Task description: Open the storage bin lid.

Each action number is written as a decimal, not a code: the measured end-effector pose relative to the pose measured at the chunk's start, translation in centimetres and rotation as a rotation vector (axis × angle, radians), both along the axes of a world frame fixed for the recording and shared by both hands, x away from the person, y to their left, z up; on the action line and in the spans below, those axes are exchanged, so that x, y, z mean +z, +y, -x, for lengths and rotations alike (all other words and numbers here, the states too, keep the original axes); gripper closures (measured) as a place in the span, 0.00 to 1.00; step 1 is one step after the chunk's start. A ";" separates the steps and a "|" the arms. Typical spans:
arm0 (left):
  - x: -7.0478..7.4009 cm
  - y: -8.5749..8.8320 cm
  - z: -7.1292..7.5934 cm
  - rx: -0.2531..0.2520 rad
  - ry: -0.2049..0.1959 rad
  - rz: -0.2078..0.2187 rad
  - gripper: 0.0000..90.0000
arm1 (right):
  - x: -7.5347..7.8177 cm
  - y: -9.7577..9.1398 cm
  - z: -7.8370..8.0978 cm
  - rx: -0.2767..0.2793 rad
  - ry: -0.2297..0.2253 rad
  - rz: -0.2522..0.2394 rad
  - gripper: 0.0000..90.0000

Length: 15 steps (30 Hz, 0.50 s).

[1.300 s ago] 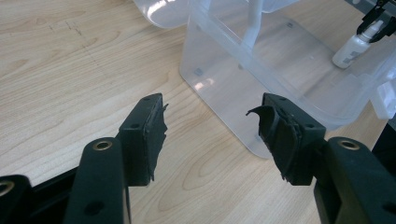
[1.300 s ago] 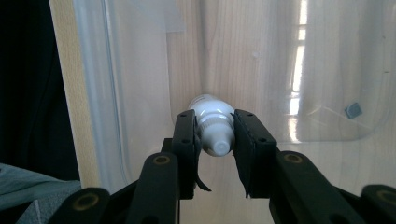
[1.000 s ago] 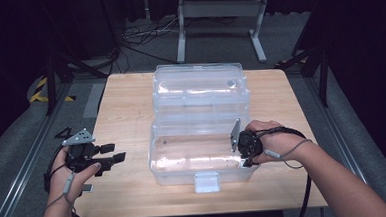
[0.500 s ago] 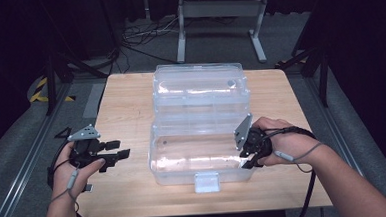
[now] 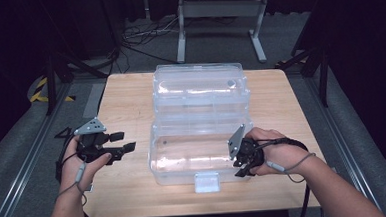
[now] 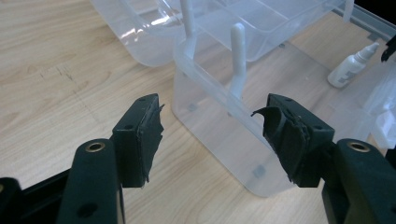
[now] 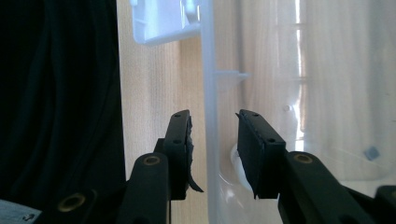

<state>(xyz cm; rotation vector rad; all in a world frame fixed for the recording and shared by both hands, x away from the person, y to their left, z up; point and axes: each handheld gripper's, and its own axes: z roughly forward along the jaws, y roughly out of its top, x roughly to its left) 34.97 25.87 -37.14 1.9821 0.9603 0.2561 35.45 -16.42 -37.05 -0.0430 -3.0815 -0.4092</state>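
I see the clear, glossy plastic storage box (image 5: 201, 138) at the middle of the pale wood-grain table (image 5: 130, 187), lid swung open toward 12 o'clock, a small white dropper bottle (image 6: 351, 65) lying inside. My right gripper (image 5: 242, 159) sits at the box's 4 o'clock corner, its black jaws straddling the thin front wall, having just narrowed, pads not pressing. My left gripper (image 5: 117, 148) hovers at 9 o'clock, level, jaws spread wide around nothing.
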 end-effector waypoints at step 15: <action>0.5 -1.1 -0.5 -0.049 0.012 -0.015 0.59 | -3.0 1.2 0.1 0.030 0.003 0.031 0.86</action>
